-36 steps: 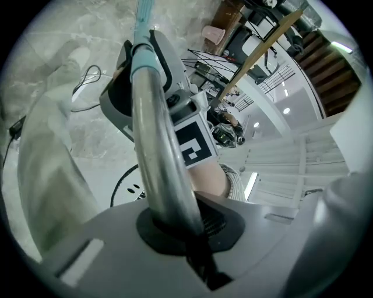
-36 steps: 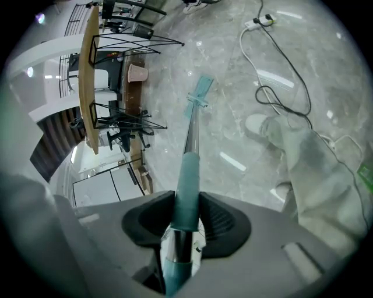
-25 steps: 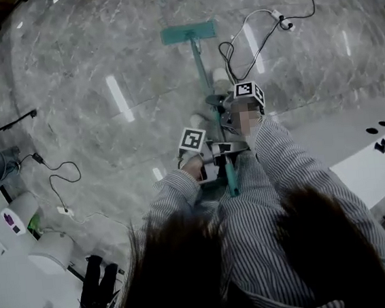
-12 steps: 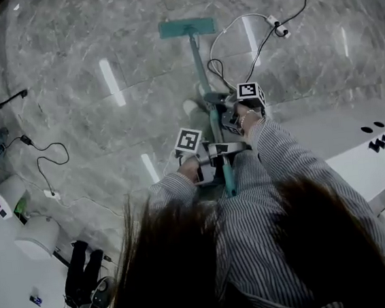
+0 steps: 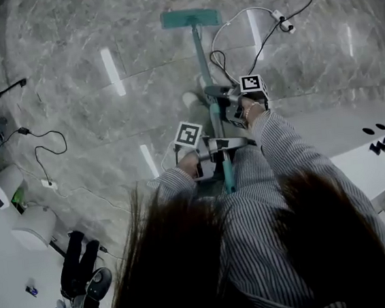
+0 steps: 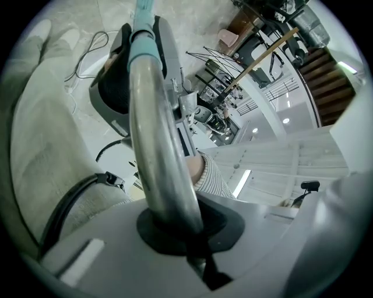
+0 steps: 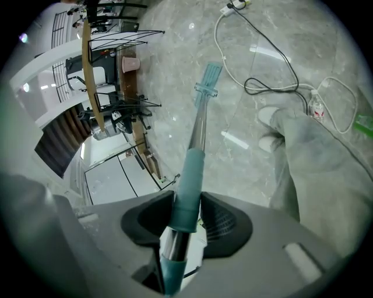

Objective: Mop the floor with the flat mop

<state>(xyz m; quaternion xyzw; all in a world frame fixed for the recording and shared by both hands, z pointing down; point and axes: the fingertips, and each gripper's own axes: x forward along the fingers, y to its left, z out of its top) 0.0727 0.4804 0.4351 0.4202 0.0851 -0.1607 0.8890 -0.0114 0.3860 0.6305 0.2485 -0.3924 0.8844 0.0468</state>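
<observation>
The right gripper [image 7: 182, 224] is clenched on the teal sleeve of the mop pole [image 5: 201, 60], at the farther of the two holds. The left gripper [image 6: 175, 218] is clamped round a bare metal stretch of the same pole, nearer the person. The flat mop's head [image 5: 190, 18] lies flat on the grey marble floor [image 5: 70, 94] at the far middle of the scene, well apart from the person's feet, with the pole slanting back to the grippers.

Mopping looks under way, with the head reached out at the far end of a stroke. The next move is probably a pull back or a sweep to one side. Either calls for both holds to stay firm, the head to stay flat on the stone, and the pole to steer clear of the white cable [image 5: 224, 34] that loops just to its right.

Counted:
- one flat mop
- two grippers, both on its pole
- one white cable, ending in a plug block [image 5: 281, 19] at the far right
- two dark cables [image 5: 41, 142] on the left
- two pale shoes [image 7: 269, 118], seen in the right gripper view
</observation>
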